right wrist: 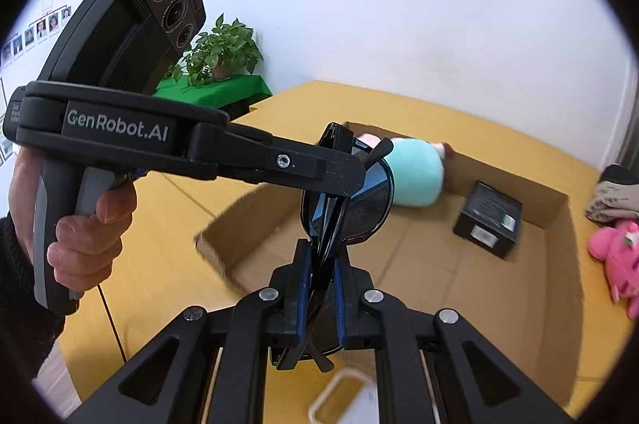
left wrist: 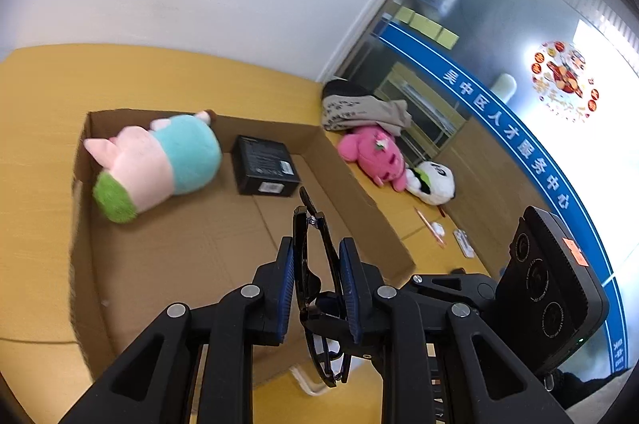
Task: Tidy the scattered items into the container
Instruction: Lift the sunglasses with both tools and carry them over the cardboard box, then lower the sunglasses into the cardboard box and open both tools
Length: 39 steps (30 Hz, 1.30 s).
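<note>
Sunglasses gripped by both claws above the box

The folded sunglasses [left wrist: 315, 264] are pinched narrow between the left claw [left wrist: 317, 256] and the right claw [right wrist: 321, 264], held over the cardboard box [left wrist: 359, 192]. Ahead of the claws, a plush toy [left wrist: 155, 164] and black carton [left wrist: 265, 164] are seen inside; a pink plush [left wrist: 375, 152] is left on the bench [left wrist: 40, 104].

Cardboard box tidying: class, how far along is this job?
Done: a plush toy and a black box lie in the cardboard box. In hand: both tools grip folded sunglasses. Left: the pink plush, panda plush and cloth on the table.
</note>
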Each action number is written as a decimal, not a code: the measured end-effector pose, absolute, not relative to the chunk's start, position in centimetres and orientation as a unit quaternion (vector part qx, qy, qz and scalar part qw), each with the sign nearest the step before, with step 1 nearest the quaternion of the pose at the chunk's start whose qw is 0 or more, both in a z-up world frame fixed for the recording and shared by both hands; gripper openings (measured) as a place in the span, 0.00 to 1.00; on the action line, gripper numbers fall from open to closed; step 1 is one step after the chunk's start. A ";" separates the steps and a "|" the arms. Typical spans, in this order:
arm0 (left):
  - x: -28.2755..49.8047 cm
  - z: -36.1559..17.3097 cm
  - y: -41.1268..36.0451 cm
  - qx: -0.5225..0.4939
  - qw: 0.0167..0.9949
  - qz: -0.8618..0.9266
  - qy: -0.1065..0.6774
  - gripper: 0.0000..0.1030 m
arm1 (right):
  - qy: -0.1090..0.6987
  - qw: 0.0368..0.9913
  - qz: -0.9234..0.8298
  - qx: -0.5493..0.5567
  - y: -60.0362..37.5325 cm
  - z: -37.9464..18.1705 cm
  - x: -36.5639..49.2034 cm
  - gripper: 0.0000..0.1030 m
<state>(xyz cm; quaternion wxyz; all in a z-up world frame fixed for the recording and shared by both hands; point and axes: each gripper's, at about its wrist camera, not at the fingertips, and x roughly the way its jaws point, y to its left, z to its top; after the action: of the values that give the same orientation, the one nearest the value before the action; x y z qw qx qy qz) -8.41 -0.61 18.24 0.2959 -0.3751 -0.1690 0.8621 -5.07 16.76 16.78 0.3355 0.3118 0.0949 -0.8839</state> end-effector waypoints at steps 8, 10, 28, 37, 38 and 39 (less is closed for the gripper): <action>-13.6 15.3 -4.6 -0.417 0.253 0.854 -0.181 0.22 | 0.051 0.364 -0.853 0.372 13.1 13.9 -11.9 0.09; -14.6 14.1 -5.3 -0.429 0.248 0.848 -0.189 0.22 | 0.039 0.368 -0.844 0.388 12.6 12.9 -13.4 0.09; -20.0 6.5 -6.7 -0.552 0.173 0.796 -0.178 0.22 | -0.030 0.337 -0.775 0.533 8.8 6.2 -19.1 0.10; -20.0 6.7 -5.6 -0.556 0.154 0.804 -0.146 0.32 | -0.039 0.341 -0.775 0.531 9.3 6.5 -18.9 0.22; -19.7 7.0 -5.6 -0.551 0.152 0.808 -0.146 0.41 | -0.032 0.337 -0.780 0.527 9.6 7.1 -18.4 0.33; -19.5 7.4 -5.7 -0.544 0.149 0.812 -0.149 0.49 | -0.030 0.337 -0.784 0.520 9.8 7.8 -17.6 0.43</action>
<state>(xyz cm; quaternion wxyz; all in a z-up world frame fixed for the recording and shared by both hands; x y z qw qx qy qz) -19.52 -5.75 7.44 0.1488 -0.5439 -0.1487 0.8123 -17.58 9.77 7.81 0.3366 0.5205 -0.0297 -0.7842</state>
